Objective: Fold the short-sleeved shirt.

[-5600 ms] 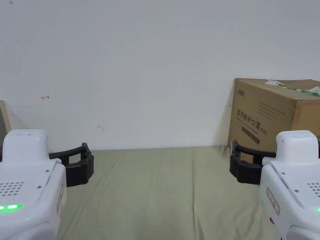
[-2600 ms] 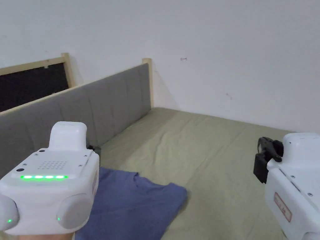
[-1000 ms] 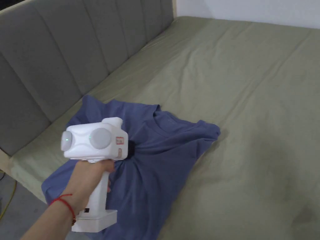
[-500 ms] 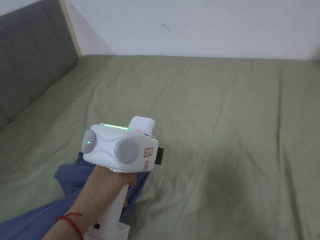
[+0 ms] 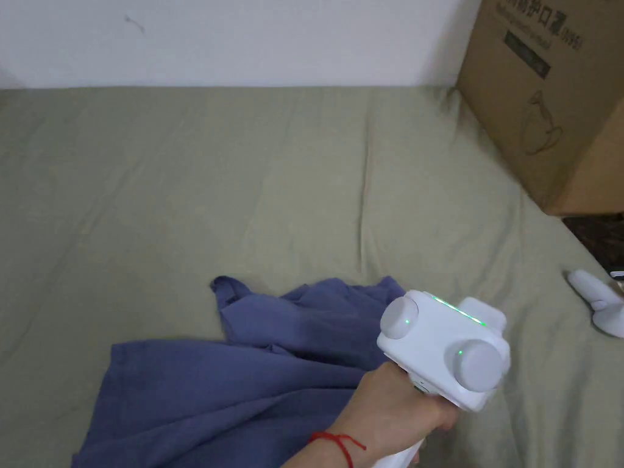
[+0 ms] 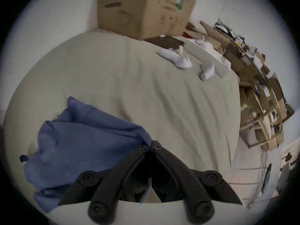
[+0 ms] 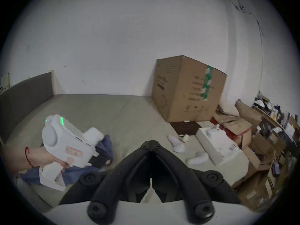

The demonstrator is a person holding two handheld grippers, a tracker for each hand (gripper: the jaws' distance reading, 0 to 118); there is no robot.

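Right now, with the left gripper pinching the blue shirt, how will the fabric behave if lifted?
The blue shirt is bunched in soft folds, so it is probably floppy and will drape from the left gripper. It looks thin, likely light. Loose parts may drag along the bed sheet.

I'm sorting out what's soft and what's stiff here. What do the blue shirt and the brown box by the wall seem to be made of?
The blue shirt looks like soft matte knit fabric, probably cotton: it bunches and drapes in loose folds. The brown box looks like plain matte cardboard: flat stiff panels, sharp edges and tape along its top.
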